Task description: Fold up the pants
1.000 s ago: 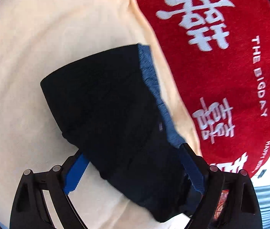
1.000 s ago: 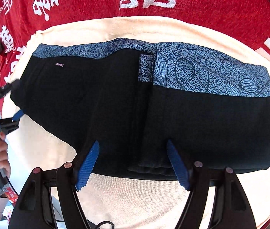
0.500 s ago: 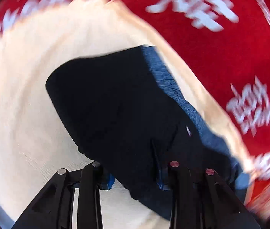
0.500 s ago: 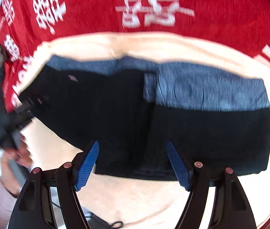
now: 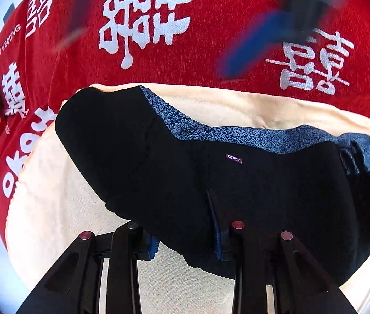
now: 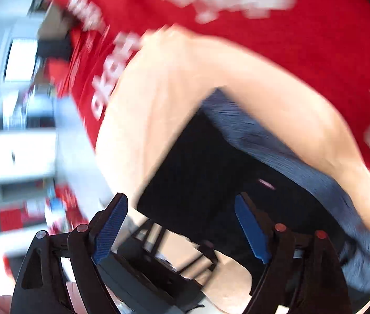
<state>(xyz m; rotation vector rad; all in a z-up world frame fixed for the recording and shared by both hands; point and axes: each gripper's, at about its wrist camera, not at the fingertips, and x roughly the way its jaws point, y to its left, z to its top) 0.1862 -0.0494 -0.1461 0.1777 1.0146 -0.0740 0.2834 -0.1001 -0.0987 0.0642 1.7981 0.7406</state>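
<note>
While left fingers point(image 5: 217, 233) pinch (tightly), pants point(image 5: 211, 183) bunch between them.

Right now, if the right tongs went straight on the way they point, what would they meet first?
Most likely the black folded fabric pants, which fill the gap between the opening right tongs; nothing is gripped yet, and blur leaves depth unclear.
</note>
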